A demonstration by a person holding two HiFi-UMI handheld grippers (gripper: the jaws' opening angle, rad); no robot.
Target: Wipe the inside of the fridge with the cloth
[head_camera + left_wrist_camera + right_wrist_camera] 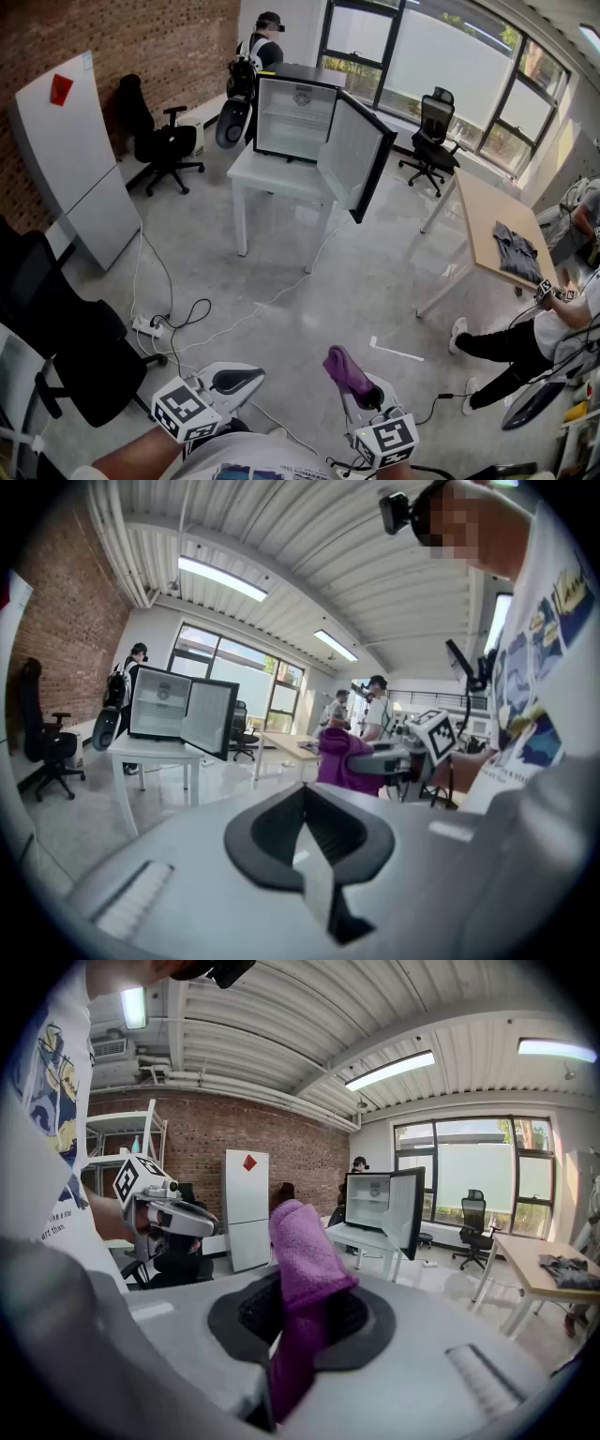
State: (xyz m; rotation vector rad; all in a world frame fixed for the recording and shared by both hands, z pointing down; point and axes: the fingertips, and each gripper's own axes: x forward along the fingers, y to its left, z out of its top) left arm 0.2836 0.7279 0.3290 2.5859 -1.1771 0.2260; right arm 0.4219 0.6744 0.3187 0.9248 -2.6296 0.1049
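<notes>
A small black fridge [293,118] stands on a white table [272,175] far ahead, its door [358,155] swung open to the right and its white inside showing. Low in the head view, my right gripper [362,392] is shut on a purple cloth [346,368] that sticks up out of its jaws. In the right gripper view the cloth [302,1265] fills the jaws, with the fridge [375,1201] well beyond. My left gripper [236,380] is shut and holds nothing; its jaws meet in the left gripper view [305,829]. The fridge [165,703] is distant there too.
A power strip [150,325] with cables lies on the floor ahead. Black office chairs [66,342] stand at left. A white panel [80,155] leans on the brick wall. A wooden table [492,230] and a seated person [525,337] are at right; another person [261,49] stands behind the fridge.
</notes>
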